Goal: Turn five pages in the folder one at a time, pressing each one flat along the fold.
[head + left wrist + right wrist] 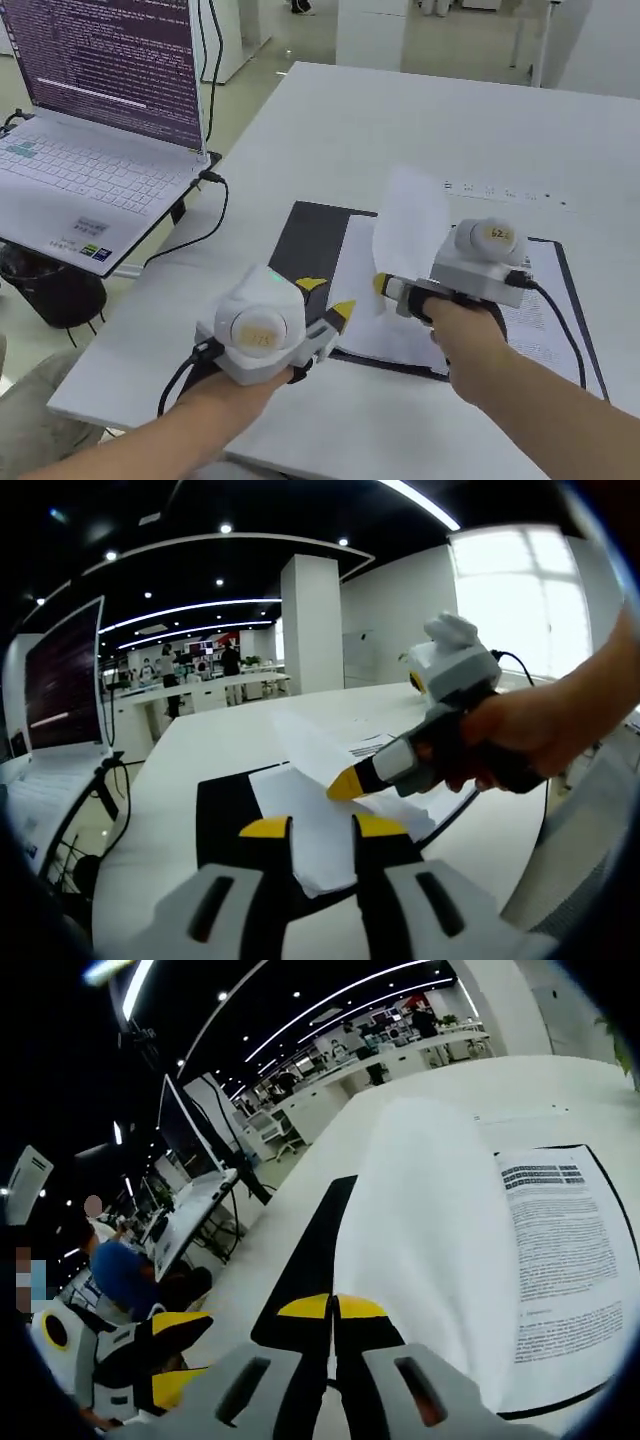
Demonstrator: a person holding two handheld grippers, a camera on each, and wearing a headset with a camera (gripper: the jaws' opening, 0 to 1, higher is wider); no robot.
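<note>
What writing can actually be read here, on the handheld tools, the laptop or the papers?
"62", rest blurred: orange label on the right gripper.
Other orange label, on the left gripper: blurred.
Laptop screen: lines too small.
Laptop stickers: too small.
Printed page in the folder: too small.

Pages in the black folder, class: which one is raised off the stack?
The blank white sheet, pinched in the right gripper's shut jaws and standing up; the printed page lies flat.
</note>
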